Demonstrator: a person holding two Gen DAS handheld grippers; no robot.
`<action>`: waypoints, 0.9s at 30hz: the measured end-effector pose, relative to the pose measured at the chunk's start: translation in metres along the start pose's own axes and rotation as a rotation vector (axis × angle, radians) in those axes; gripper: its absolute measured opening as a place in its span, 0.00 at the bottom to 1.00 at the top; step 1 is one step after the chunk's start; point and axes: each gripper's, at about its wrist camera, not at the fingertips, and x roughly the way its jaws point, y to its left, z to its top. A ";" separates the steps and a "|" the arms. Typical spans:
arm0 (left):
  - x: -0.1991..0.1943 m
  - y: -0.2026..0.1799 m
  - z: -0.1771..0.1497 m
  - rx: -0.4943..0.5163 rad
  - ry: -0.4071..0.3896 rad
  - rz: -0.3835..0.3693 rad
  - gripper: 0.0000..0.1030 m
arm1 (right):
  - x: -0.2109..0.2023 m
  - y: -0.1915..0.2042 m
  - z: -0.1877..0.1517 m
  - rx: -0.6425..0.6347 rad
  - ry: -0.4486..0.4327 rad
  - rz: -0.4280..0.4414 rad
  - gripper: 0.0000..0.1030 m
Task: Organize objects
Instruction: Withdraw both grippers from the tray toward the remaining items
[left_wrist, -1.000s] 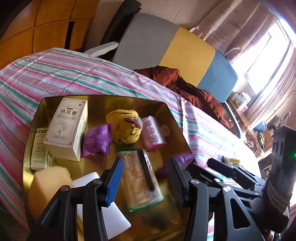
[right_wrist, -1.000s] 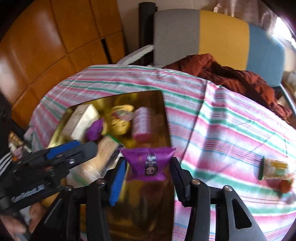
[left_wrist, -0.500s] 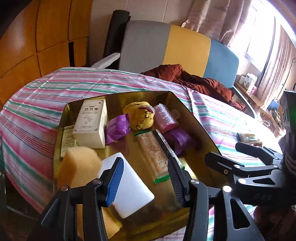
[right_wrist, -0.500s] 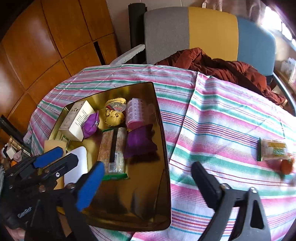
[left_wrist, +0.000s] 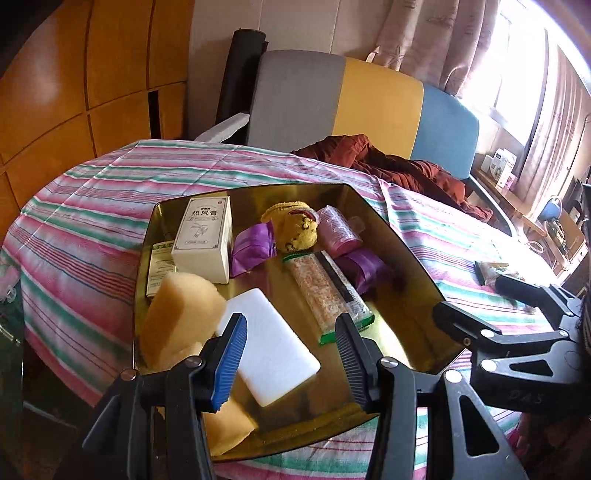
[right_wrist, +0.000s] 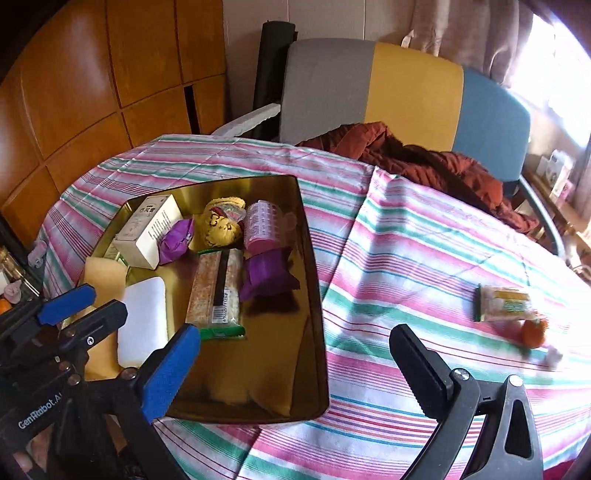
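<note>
A gold tray (right_wrist: 314, 306) (left_wrist: 417, 266) lies on the striped tablecloth. It holds a white box (right_wrist: 147, 229), two purple packets (right_wrist: 267, 271) (right_wrist: 177, 240), a yellow plush (right_wrist: 221, 221), a pink roll (right_wrist: 260, 225), a long snack bar (right_wrist: 218, 291), a white block (right_wrist: 142, 321) and yellow sponges (left_wrist: 181, 317). My left gripper (left_wrist: 290, 354) is open and empty over the tray's near end. My right gripper (right_wrist: 295, 369) is wide open and empty above the tray's right rim. A snack packet (right_wrist: 504, 302) and a small orange thing (right_wrist: 533, 332) lie on the cloth at right.
A grey, yellow and blue sofa back (right_wrist: 406, 96) with a rust-red jacket (right_wrist: 424, 162) stands behind the table. Wooden panels (right_wrist: 92, 92) fill the left. A bright window (left_wrist: 517, 74) and cluttered shelf (left_wrist: 535, 206) are at far right.
My right gripper opened and let the purple packet drop into the tray, then drew back. My left gripper also pulled back and up from the tray.
</note>
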 end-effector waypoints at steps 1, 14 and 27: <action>0.000 0.000 -0.001 0.000 0.001 0.000 0.49 | -0.002 0.001 -0.001 -0.006 -0.003 -0.007 1.00; -0.010 -0.016 -0.002 0.047 -0.008 -0.014 0.49 | -0.025 0.003 -0.010 -0.065 -0.059 -0.087 1.00; -0.013 -0.051 0.000 0.156 -0.020 -0.025 0.49 | -0.024 -0.045 -0.024 0.008 -0.026 -0.154 1.00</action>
